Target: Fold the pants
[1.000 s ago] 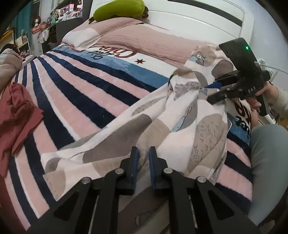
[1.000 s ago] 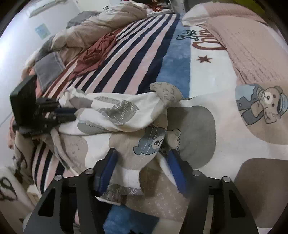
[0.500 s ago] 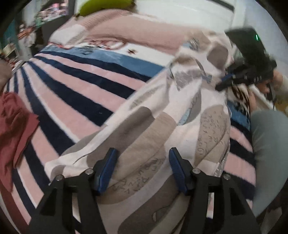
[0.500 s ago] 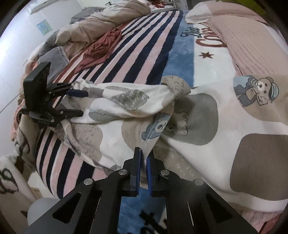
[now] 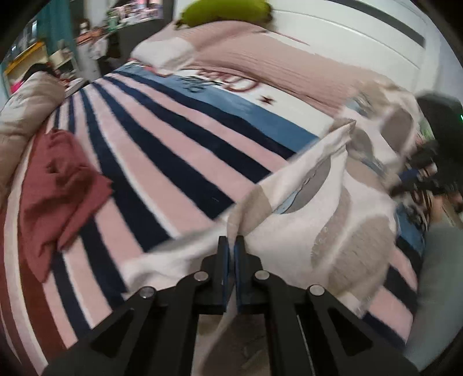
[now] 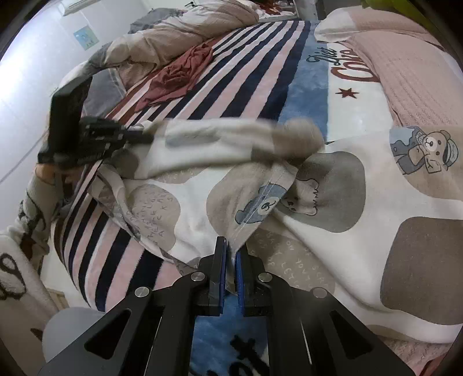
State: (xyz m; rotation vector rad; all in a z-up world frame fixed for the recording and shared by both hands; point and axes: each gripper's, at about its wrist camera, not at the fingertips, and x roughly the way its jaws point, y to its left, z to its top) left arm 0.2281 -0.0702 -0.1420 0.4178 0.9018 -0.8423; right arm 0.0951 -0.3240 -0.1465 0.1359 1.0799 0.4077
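Observation:
The pants point(image 6: 332, 202) are white with grey and beige blotches and bear prints, and lie spread on the striped bed blanket point(image 5: 173, 162). My left gripper point(image 5: 231, 245) is shut on an edge of the pants point(image 5: 318, 208) and lifts it off the bed. It also shows in the right wrist view point(image 6: 144, 136), holding a blurred, raised stretch of cloth. My right gripper point(image 6: 230, 248) is shut on a seam edge of the pants near the bed's side. It shows blurred at the right of the left wrist view point(image 5: 405, 182).
A crumpled red garment point(image 5: 58, 191) lies on the blanket's left part. A beige duvet point(image 6: 179, 31) is bunched at the far end. Pink pillows point(image 5: 260, 52) and a green plush point(image 5: 225, 11) sit by the white headboard. The person's leg point(image 5: 439, 289) is at the bed's edge.
My left gripper, open half a second ago, has shut on the pants edge and raised it, pulling the cloth up. My right gripper stays shut on the seam.

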